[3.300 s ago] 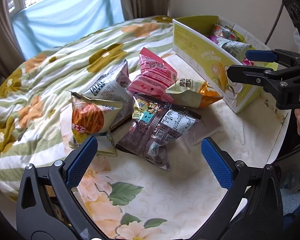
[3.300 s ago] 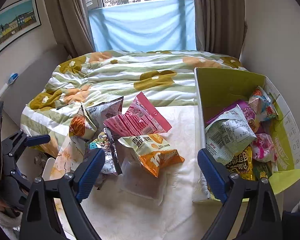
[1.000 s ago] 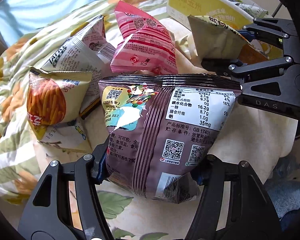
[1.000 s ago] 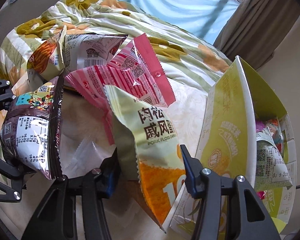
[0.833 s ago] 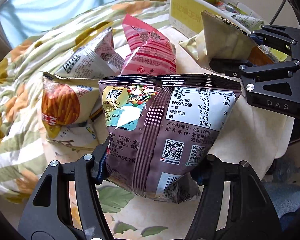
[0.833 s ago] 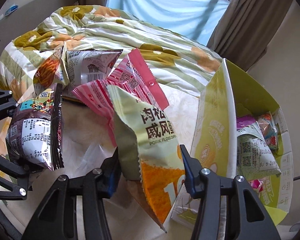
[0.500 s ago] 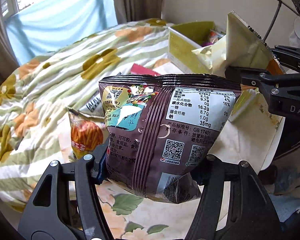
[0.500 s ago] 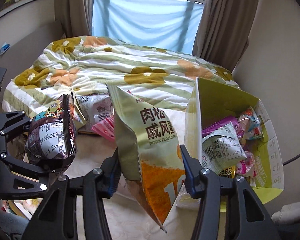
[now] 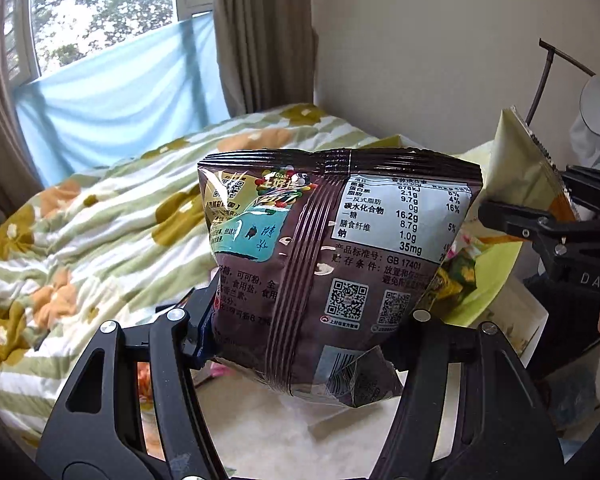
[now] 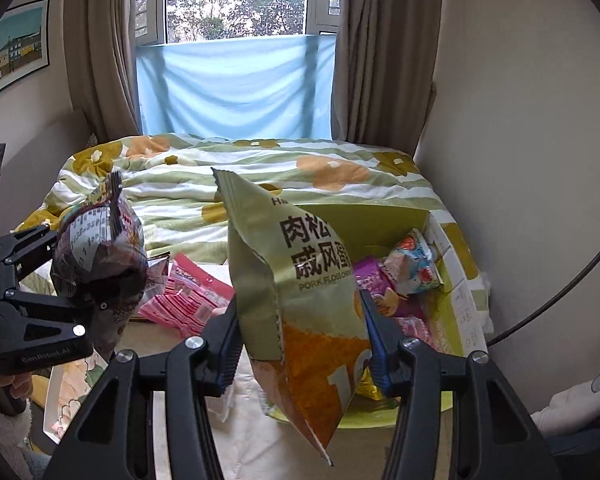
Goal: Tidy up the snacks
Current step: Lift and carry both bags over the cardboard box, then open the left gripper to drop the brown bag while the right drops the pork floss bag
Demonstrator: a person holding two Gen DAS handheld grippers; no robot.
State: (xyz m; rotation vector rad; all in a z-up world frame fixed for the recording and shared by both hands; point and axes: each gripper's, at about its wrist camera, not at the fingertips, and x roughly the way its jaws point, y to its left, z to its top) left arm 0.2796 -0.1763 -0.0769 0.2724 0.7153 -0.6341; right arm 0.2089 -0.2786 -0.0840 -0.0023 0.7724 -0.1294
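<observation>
Between the left gripper (image 9: 306, 344) jaws a brown snack bag (image 9: 332, 256) is clamped; the right gripper (image 10: 300, 344) is clamped on a green bag (image 10: 300, 292), both held in the air. The yellow box (image 10: 456, 276) already holds several packets, while a pink packet (image 10: 188, 300) waits on the cream board (image 10: 252, 440) beside a flowered quilt (image 10: 260, 172), below a curtained window (image 10: 236, 0).
</observation>
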